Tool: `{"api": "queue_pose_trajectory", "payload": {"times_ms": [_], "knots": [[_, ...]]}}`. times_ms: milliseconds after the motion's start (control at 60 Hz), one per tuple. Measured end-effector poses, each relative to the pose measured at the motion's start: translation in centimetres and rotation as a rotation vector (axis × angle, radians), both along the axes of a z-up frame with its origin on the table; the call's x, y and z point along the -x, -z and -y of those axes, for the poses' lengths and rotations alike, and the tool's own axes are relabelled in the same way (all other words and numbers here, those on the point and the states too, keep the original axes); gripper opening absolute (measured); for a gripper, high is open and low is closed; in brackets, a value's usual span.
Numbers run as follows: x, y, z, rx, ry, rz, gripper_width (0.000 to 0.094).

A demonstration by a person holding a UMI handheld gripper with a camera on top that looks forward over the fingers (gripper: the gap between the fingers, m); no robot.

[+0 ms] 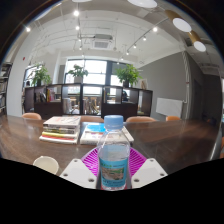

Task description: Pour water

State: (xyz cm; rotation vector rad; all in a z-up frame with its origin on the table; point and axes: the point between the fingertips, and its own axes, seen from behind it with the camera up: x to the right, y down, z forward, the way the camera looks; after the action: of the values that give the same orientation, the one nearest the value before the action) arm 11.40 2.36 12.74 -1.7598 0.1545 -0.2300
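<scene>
Water bottle (pixel 114 153), clear with blue cap and blue label, upright between the fingers of the tool (pixel 114 172); magenta pads (pixel 93 160) press both its sides, so the tool holds it. Just beside the left finger, a white cup rim (pixel 46 163). Dark wooden table (pixel 25 140) stretches ahead, carrying a book stack (pixel 62 128). Beyond: chairs, potted plants (pixel 128 74), large windows, ceiling lights.
</scene>
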Motion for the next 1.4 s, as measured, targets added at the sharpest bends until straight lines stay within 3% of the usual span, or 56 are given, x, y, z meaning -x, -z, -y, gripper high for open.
{"api": "queue_pose_trajectory", "payload": {"times_ms": [217,333,500,583,667,967,1400], "knots": [[-1.3,4.4,-0.3,0.004,-0.018,-0.056,0.0353],[-1.8,3.8,-0.3,-0.049,-0.024,-0.084,0.0343],[-1.8,4.0,-0.2,-0.015,-0.032,-0.063,0.0467],[-1.4,5.4,0.3,0.029,-0.033,-0.058,0.0692],[-1.5,6.2,1.4,0.067,-0.033,-0.052,0.0759],[2.1,8.9,10.6,0.191,-0.027,-0.037,0.0799],[12.8,4.0,20.3,0.141,-0.105,-0.060,0.0796]]}}
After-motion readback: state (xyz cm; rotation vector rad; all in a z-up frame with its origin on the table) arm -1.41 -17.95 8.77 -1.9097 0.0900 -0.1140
